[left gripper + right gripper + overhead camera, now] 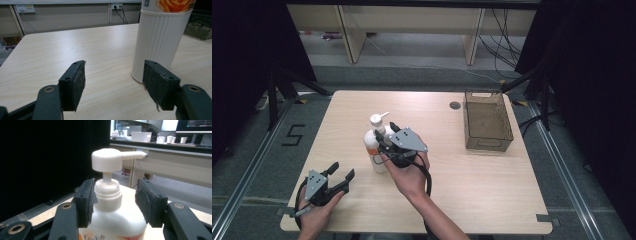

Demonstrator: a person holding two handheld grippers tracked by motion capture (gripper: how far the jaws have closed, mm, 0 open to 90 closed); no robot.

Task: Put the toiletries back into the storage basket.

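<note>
Two hand-held grippers, one pump bottle and one basket are counted on a single wooden table (492,190). Nearest, at the lower left of the high view, the left gripper (341,173) is held in the left hand (314,212), which is cut off by the bottom edge; its jaws are seen spread wide with nothing between them. In the left gripper view, the ribbed white base of the pump bottle (157,45) is seen just beyond the right-hand jaw, its top cut off by the frame edge; an orange picture and a corner of a square code are made out there, but no writing can be read.

Farther in, at the centre of the high view, the right gripper (382,142) is held in the right hand (409,175) against the upper part of the white pump bottle (376,145), which stands upright on the table. In the right gripper view the jaws are set on either side of the bottle's neck, the left-hand pad touching the collar and the right-hand pad apart from it, so no grip is shown. The orange lettering at the bottom edge is cut off and unreadable.

Farthest, at the upper right, one translucent brown basket (488,145) is seen. A "5" is marked on the floor at left.
</note>
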